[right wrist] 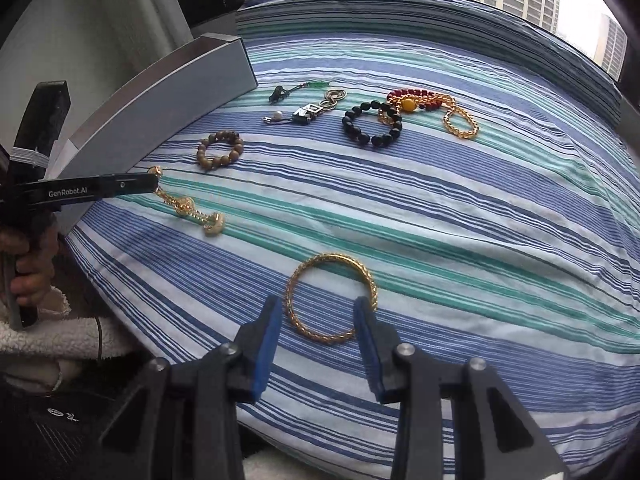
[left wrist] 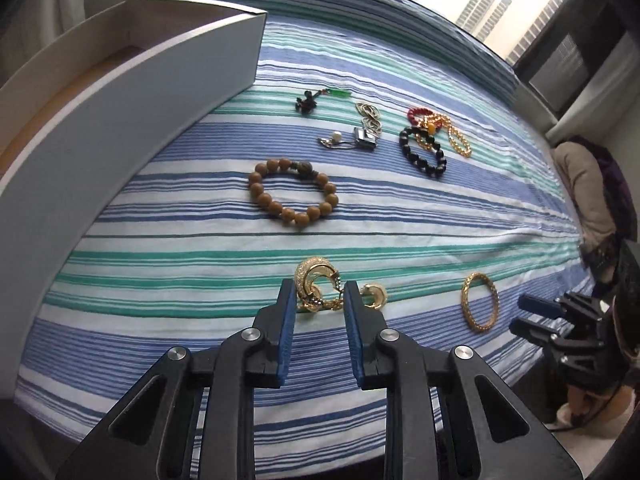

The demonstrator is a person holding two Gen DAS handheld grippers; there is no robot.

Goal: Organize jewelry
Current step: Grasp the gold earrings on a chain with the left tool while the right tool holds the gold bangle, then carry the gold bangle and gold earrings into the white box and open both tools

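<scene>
Gold things and beads lay on one bed with a blue, green and white striped sheet (left wrist: 160, 280). I counted nine pieces of jewelry.

Four were bead bracelets: one brown wooden bead bracelet (left wrist: 289, 214), one black bead bracelet (left wrist: 436, 170), one red bead bracelet with a yellow bead (left wrist: 418, 112) and one small golden bead bracelet (left wrist: 460, 144). The red, black and golden ones lay touching in a little heap.

Near them were one chain of silver rings (left wrist: 370, 114), one pearl string with a square silver charm (left wrist: 366, 140) and one dark pendant with a green tip (left wrist: 308, 102).

One white open box (left wrist: 120, 112) stood at the left edge of the bed.

The left gripper (left wrist: 318, 292) had its jaws pinching one chunky gold chain bracelet (left wrist: 308, 276). One end was lifted up and the rest hung down onto the sheet.

The right gripper (right wrist: 320, 312) had its jaws spread apart above one round gold bangle (right wrist: 332, 257). The bangle lay flat on the sheet, not held.
</scene>
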